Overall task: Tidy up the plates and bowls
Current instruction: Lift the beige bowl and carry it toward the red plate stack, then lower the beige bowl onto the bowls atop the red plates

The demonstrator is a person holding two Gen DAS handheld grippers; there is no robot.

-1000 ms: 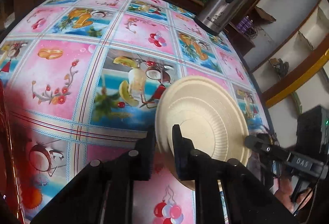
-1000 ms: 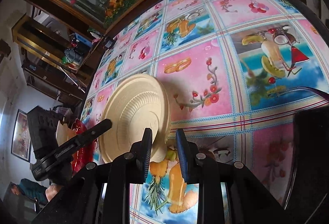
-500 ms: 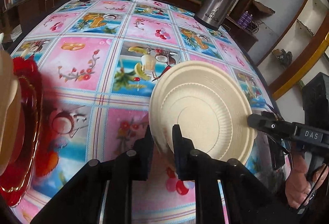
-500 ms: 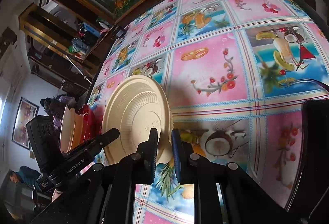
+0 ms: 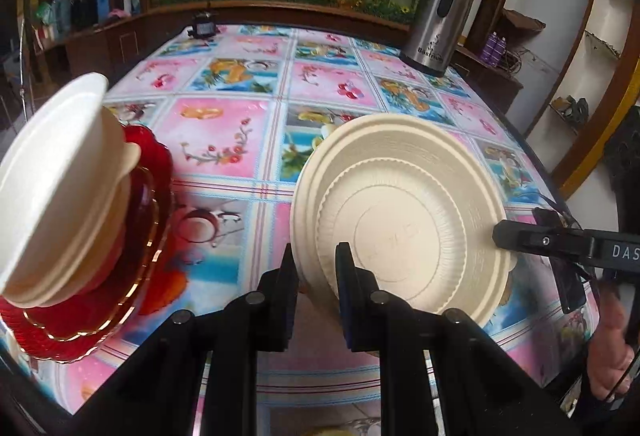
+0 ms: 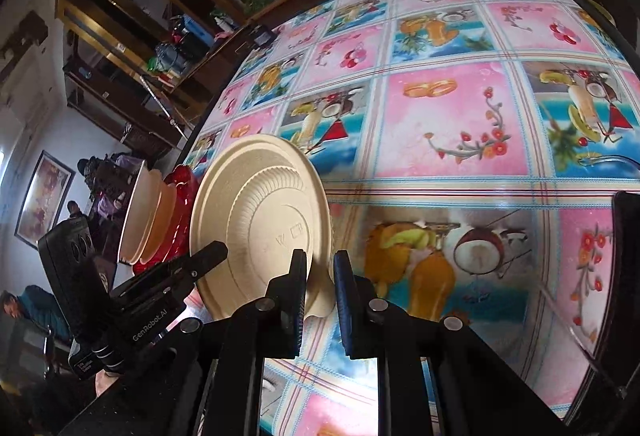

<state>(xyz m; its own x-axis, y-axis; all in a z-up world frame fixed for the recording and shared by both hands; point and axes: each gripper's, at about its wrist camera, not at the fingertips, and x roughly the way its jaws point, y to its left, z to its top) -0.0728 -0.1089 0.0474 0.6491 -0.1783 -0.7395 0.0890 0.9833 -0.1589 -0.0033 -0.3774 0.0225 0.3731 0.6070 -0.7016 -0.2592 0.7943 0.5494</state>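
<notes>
Gripping cream plate (image 5: 408,212) | left gripper (image 5: 316,268) | right gripper (image 6: 320,276) (opposite rims)

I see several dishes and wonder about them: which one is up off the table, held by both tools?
The cream plate, pinched at its rim by both grippers. The red plate and the white bowls stacked on it rest on the table.

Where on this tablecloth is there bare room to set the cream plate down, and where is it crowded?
Free: the wide middle of the tablecloth, between the red plate stacked with bowls and the steel flask. Crowded: the near edge, where both tongs grip the cream plate beside that stack.
</notes>
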